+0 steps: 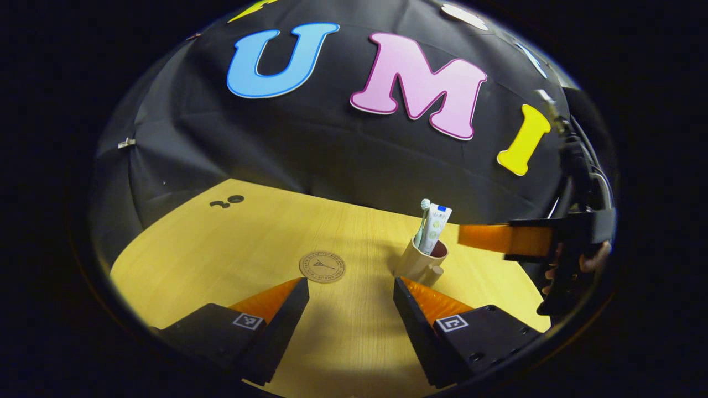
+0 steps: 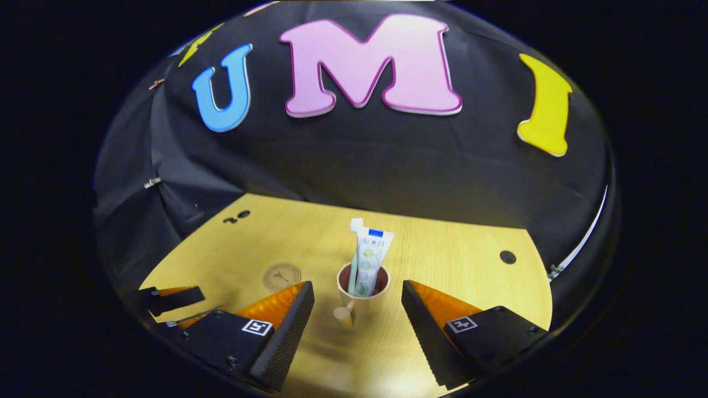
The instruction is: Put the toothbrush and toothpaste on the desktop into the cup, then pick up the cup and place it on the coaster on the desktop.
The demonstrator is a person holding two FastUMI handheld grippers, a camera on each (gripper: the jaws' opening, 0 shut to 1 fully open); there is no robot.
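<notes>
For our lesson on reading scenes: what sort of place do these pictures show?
Probably a staged recording booth, not a real bathroom: a black cloth wall backs a bare wooden desktop holding just a cup and a coaster.

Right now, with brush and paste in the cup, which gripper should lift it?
Probably the right gripper: its open jaws straddle the cup, handle facing it. The left gripper is open too, but the cup sits off to its side.
</notes>
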